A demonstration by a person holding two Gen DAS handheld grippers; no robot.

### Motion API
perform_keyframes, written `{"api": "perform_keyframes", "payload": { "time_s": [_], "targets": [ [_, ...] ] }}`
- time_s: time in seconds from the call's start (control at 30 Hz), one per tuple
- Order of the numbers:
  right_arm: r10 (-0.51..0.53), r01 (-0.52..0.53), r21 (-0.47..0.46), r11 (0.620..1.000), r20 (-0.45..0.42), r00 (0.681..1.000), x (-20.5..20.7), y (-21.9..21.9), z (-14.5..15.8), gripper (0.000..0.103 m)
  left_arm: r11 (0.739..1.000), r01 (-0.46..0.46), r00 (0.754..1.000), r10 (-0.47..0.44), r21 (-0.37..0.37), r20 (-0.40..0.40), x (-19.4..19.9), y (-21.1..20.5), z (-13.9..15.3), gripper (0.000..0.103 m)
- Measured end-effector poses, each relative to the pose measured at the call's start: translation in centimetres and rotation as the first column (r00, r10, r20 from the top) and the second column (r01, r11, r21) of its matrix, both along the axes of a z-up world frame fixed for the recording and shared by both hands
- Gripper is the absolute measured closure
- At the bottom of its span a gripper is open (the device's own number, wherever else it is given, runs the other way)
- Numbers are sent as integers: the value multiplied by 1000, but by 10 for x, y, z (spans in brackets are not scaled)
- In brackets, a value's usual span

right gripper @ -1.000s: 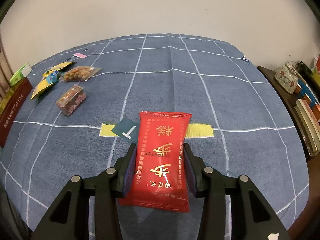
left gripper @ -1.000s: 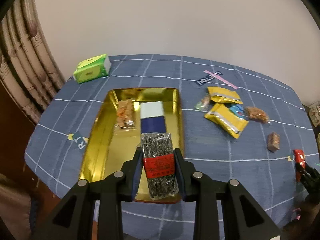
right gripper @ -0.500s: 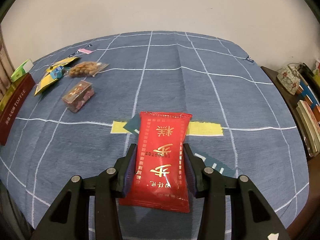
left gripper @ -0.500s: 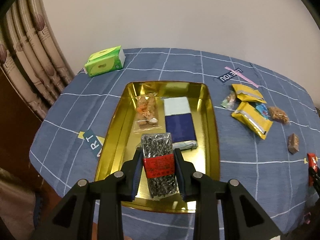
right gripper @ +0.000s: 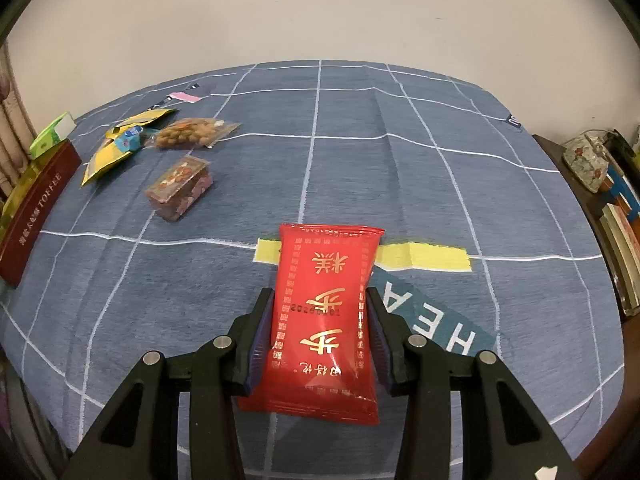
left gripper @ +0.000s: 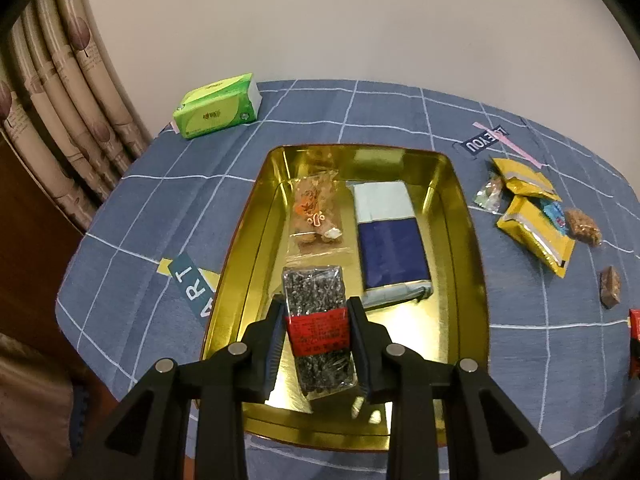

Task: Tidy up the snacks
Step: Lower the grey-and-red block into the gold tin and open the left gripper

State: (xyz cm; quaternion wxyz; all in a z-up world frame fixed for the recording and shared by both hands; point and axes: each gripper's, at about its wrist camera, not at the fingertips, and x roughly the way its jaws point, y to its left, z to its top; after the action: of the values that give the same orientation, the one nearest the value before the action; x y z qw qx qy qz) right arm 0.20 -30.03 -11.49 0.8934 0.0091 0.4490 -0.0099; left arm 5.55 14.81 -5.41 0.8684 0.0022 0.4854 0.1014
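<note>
So the left tongs are pinching a clear packet of dark seeds with a red label band, gripped right at that band on both sides. The packet sticks out past the tips and hangs over the near end of the gold tin tray, whether it's touching the tray floor I honestly can't tell. Already lying in the tray: a clear bag of orange-ish snacks on the left and a blue and white packet to its right, both just beyond the seed packet.

The right tongs are clamped on a red pouch with gold lettering, pads pressing its long edges about mid-way, top of the pouch poking out ahead over the blue checked tabletop.

Off to the right of the tray there's still a loose bunch on the cloth: yellow packets, a small bag of nuts, and a little brown snack box on its own nearer the edge. A green tissue pack sits at the far left corner by the curtain.
</note>
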Motion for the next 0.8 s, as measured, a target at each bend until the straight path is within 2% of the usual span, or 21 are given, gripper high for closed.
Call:
{"api": "perform_keyframes", "payload": {
  "time_s": [0.3,0.63,0.8],
  "targets": [
    [9,-9,7,1000,-3,1000,0,4,0,63,1000,-14,1000,13,-17,-28,6,11,-12,72],
    [19,-19,30,999,-5,1000,0,10,1,63,999,-42,998,42,-4,-53,9,21,-20,72],
    [36,-36,36,999,-5,999,1,18,3,63,996,-70,996,67,-47,-63,10,32,-22,72]
  ]
}}
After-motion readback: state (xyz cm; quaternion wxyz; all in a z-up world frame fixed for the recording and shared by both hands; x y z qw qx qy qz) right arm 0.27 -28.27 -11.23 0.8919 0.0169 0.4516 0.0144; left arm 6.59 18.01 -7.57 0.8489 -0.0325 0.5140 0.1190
